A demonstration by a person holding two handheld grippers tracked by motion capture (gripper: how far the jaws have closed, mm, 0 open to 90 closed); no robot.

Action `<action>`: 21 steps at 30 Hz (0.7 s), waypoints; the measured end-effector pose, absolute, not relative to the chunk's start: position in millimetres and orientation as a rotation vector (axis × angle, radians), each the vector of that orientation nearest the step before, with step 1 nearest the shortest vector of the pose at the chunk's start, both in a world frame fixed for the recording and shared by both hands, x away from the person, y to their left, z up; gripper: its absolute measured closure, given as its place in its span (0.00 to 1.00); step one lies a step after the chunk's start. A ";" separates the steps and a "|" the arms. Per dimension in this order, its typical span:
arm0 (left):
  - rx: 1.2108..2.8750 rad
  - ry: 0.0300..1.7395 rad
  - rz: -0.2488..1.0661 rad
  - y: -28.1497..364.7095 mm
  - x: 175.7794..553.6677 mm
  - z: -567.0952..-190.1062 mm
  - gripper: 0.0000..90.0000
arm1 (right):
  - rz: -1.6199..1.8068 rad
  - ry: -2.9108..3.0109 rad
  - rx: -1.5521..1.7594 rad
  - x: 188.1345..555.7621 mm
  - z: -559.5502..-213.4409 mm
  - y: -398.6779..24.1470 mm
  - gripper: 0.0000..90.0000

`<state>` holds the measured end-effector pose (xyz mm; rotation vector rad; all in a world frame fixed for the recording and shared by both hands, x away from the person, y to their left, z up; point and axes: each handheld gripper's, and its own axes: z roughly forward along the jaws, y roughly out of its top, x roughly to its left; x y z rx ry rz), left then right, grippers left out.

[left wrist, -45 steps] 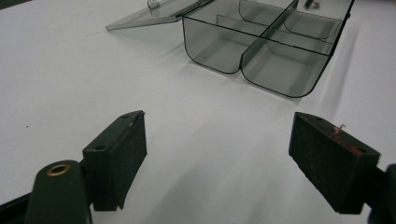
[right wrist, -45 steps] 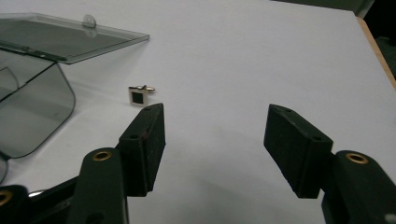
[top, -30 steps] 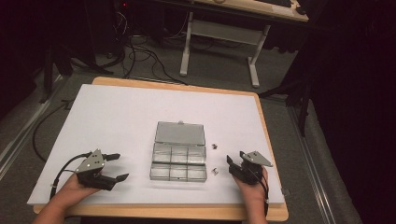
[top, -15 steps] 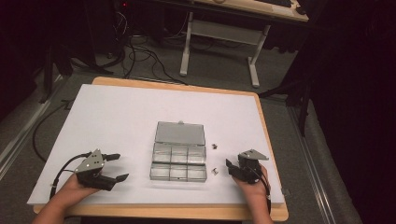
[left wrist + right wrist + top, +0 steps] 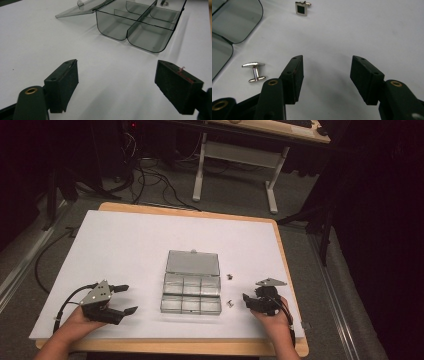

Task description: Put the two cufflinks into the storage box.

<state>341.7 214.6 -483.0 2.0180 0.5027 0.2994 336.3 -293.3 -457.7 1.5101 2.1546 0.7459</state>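
Clear smoky plastic formed the compartment box [image 5: 191,292], which sat near the middle of the white bench [image 5: 125,245] with its lid [image 5: 192,262] folded back flat on the far side. Its six compartments looked bare as far as the high view showed. Two cufflinks lay on the bench just right of the box: a square black-faced cufflink [image 5: 301,9] farther off, and a silver cufflink [image 5: 255,71] lying on its side nearer the person. The left tongs [image 5: 123,299] rested left of the box, their jaws spread wide and holding nothing. The right tongs [image 5: 247,299], jaws also apart and empty, sat just right of the silver cufflink, not touching it
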 end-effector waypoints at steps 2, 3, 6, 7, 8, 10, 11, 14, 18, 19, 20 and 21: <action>2.018 0.504 0.299 214.7 341.7 -483.0 0.22 | 0.738 2.164 1.518 336.4 -458.1 -293.6 0.50; 2.017 0.504 0.298 214.6 341.7 -483.0 0.22 | 0.724 2.174 1.521 336.3 -458.4 -294.3 0.50; 2.017 0.504 0.297 214.7 341.8 -483.0 0.22 | 0.685 2.200 1.535 335.2 -457.1 -296.1 0.50; 2.018 0.504 0.298 214.7 341.8 -483.0 0.22 | 0.679 2.201 1.534 335.0 -456.7 -296.0 0.50; 2.018 0.504 0.299 214.6 341.8 -483.0 0.22 | 0.668 2.213 1.530 334.8 -455.7 -296.0 0.50; 2.018 0.504 0.299 214.6 341.8 -483.0 0.22 | 0.639 2.236 1.523 334.4 -453.4 -295.0 0.50; 2.018 0.504 0.299 214.6 341.8 -483.0 0.22 | 0.632 2.247 1.525 334.4 -452.0 -294.6 0.50; 2.018 0.504 0.299 214.5 341.8 -483.0 0.22 | 0.613 2.275 1.524 334.6 -447.9 -293.4 0.50; 2.020 0.503 0.298 214.5 341.8 -483.1 0.22 | 0.587 2.307 1.525 334.8 -443.5 -290.4 0.50; 2.021 0.501 0.299 214.4 341.8 -483.1 0.22 | 0.592 2.315 1.542 335.5 -442.7 -290.2 0.50; 2.022 0.500 0.300 214.4 341.7 -483.0 0.22 | 0.586 2.327 1.549 336.0 -441.6 -290.0 0.50; 2.020 0.500 0.299 214.4 341.7 -483.1 0.22 | 0.582 2.332 1.555 336.4 -440.7 -289.5 0.50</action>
